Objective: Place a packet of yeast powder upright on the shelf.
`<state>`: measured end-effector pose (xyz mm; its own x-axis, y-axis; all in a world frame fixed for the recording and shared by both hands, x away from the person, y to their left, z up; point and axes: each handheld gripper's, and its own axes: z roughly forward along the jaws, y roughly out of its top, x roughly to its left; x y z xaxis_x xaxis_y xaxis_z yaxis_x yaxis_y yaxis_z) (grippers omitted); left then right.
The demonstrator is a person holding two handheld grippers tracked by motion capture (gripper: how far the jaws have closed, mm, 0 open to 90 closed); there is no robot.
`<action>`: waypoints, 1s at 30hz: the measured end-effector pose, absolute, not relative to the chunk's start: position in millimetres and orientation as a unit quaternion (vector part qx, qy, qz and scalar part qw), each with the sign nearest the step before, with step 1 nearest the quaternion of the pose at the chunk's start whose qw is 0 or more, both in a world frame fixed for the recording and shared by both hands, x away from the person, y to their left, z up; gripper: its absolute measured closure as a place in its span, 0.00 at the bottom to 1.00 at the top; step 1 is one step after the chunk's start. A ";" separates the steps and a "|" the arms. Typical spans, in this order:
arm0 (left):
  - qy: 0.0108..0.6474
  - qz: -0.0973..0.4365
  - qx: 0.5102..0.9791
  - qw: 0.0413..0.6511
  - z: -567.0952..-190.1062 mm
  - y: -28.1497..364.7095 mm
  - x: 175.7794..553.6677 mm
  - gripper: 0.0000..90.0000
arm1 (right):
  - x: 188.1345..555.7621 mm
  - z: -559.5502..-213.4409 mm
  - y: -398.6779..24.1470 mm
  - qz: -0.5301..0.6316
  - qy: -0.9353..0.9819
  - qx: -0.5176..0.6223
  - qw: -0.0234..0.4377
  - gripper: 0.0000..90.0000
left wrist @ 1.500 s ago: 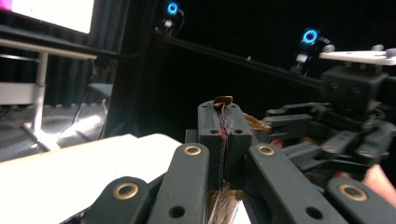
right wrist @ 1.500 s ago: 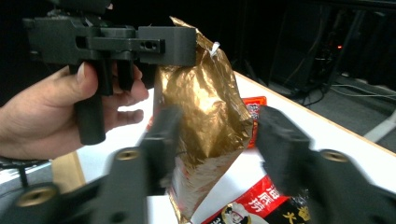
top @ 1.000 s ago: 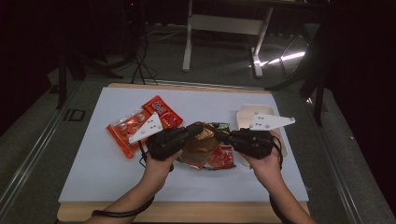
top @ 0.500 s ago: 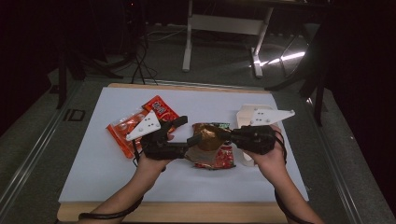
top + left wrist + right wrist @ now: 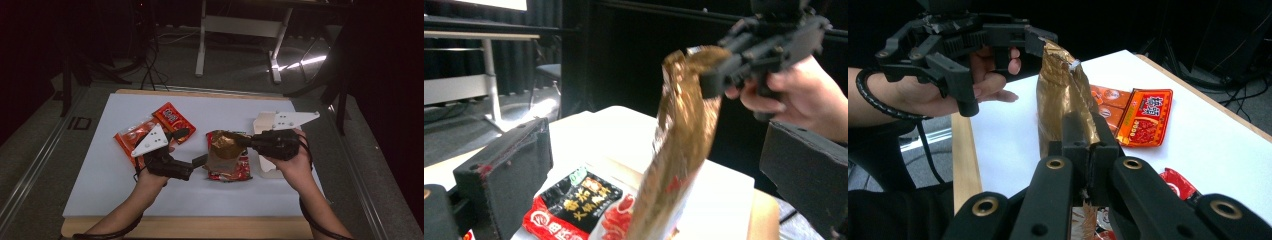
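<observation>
Gold-brown crinkled foil pouch (image 5: 223, 150) stands lifted over the middle of the white table sheet (image 5: 100, 180) in the high view, its top edge pinched by the right gripper (image 5: 246, 142). Under it lies a red and black printed sachet (image 5: 235, 170). The left gripper (image 5: 192, 146) sits just to the pouch's left with its jaws spread wide, having just been opening, nothing between them. Two orange-red snack packets (image 5: 172, 119) lie beyond it, and a white box (image 5: 264, 125) rests near the right hand.

From the left gripper view, the pouch (image 5: 681, 145) hangs upright between the two parted black pads (image 5: 509, 170) without touching either, its top clamped by the other gripper (image 5: 706, 82) above. The red and black sachet (image 5: 579, 205) lies flat on the table below.

From the right gripper view, the jaws are pressed together on the pouch (image 5: 1060, 100), which rises past them. The left gripper (image 5: 998, 70) hovers open beside the pouch's upper corner, and the orange-red packets (image 5: 1143, 117) lie behind on the white sheet.
</observation>
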<state>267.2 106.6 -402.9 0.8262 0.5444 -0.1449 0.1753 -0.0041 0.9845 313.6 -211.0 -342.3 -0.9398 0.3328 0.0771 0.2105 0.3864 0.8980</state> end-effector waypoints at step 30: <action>0.305 0.144 0.729 0.596 -468.8 157.2 242.9 0.01 | 359.2 -299.7 -275.3 0.526 0.816 0.183 0.153 0.99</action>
<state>242.9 157.2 -468.8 0.7727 0.6158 -0.1537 0.2736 -0.1046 0.9561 359.2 -275.3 -299.7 -0.8861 0.4601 -0.0568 0.1379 0.3786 0.9152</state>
